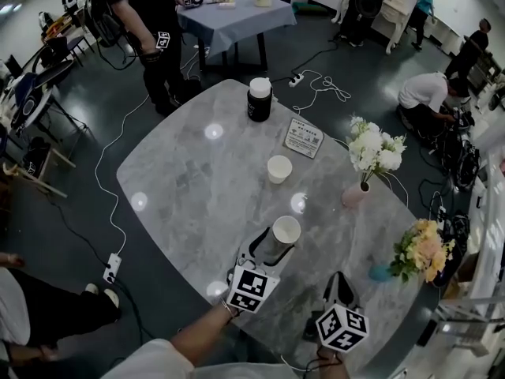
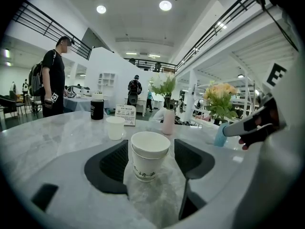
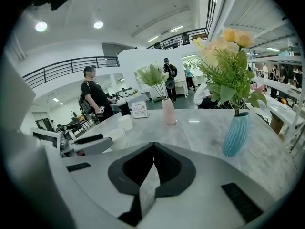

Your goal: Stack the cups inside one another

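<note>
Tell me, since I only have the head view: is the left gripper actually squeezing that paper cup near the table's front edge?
Observer: It doesn't look like it. In the left gripper view the paper cup stands between the jaws of the left gripper, with a thin gap on each side and no pad seeming to press on it.
Operator: Is that one cup or a stack?
Observer: It looks like a stack. A second rim shows just under the top one, and there is dark print low on the outer wall.
Operator: And the right gripper?
Observer: The right gripper view shows the right gripper shut. Its jaws meet at the tips and nothing is between them.
</note>
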A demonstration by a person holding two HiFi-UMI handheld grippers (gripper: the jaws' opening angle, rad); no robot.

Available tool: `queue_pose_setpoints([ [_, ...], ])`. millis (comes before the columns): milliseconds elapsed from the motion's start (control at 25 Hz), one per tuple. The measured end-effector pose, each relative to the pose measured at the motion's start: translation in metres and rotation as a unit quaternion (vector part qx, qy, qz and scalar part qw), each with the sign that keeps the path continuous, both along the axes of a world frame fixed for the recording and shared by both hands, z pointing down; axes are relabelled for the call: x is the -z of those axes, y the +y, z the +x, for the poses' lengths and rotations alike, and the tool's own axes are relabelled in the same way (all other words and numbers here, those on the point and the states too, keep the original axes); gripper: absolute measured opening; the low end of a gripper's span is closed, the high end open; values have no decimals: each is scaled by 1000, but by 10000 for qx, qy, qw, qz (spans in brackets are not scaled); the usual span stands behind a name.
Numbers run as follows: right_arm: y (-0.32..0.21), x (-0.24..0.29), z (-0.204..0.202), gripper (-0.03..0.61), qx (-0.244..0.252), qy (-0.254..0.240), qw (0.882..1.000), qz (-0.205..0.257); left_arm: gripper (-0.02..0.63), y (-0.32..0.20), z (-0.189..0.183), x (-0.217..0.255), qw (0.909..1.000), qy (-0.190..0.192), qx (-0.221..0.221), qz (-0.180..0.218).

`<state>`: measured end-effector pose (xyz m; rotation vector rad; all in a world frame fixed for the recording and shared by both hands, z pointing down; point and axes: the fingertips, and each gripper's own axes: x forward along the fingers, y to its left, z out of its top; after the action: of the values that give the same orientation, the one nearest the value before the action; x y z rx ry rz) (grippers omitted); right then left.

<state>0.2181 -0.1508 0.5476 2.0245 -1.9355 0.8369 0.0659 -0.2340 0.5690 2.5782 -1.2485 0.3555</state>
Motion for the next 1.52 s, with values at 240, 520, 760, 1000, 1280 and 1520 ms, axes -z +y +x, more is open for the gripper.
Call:
queue_pose_setpoints([
  [240,1,5,-3,6,61,-29,10000,72,296,9,-8,7,9999,18,124,-28],
  [520,5,13,-8,6,198,-44,9997,163,253,26,-24,22,9996,54,293,-24],
  [760,8,23,-14,6,336,-101,9988,332,184,43,-39,35,9989,23,469,23],
  [1000,14,33,-18,6,505,-143,9974,486,101,64,-52,51,9971,-42,745,135],
  [1280,19,48,-22,6,840,-125,9941,671,35,87,-59,72,9927,30,1187,235],
  [1520,26,54,-19,6,1038,-181,9915,761,34,101,-61,80,9887,59,1460,345],
])
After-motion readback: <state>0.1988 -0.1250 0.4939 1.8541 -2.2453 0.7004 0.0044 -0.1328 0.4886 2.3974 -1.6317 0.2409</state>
